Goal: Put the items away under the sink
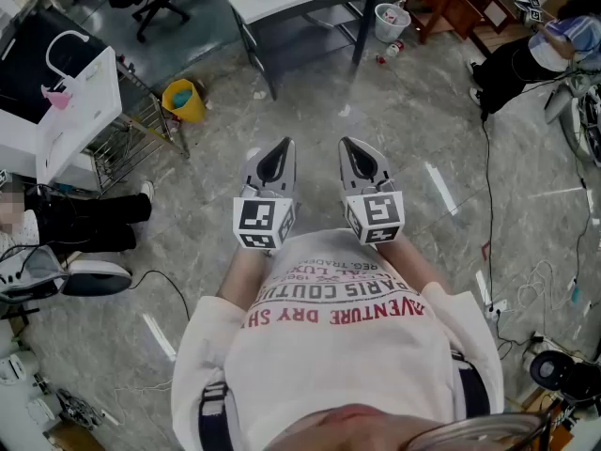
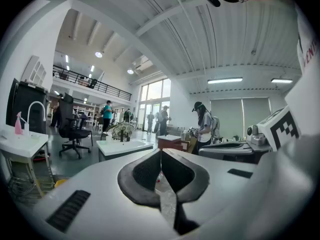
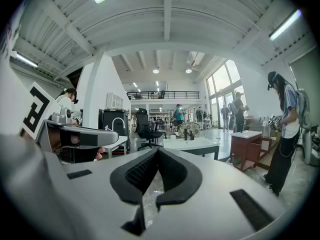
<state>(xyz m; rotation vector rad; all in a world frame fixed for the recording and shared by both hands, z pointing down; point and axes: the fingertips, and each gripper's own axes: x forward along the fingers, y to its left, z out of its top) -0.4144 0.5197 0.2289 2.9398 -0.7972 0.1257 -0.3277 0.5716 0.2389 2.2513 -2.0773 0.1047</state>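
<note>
Because the left gripper (image 1: 280,153) and the right gripper (image 1: 355,153) are both closed tight on nothing, no item is in hand; which items are meant is unclear. The sink (image 1: 80,101) stands far left. Tripping hazards on the way are a seated person's legs (image 1: 89,222), a yellow bucket (image 1: 183,100) and a floor cable (image 1: 488,186).

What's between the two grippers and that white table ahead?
In the head view, only grey floor with a few small pale scraps separates the left gripper and right gripper from the white table.
</note>
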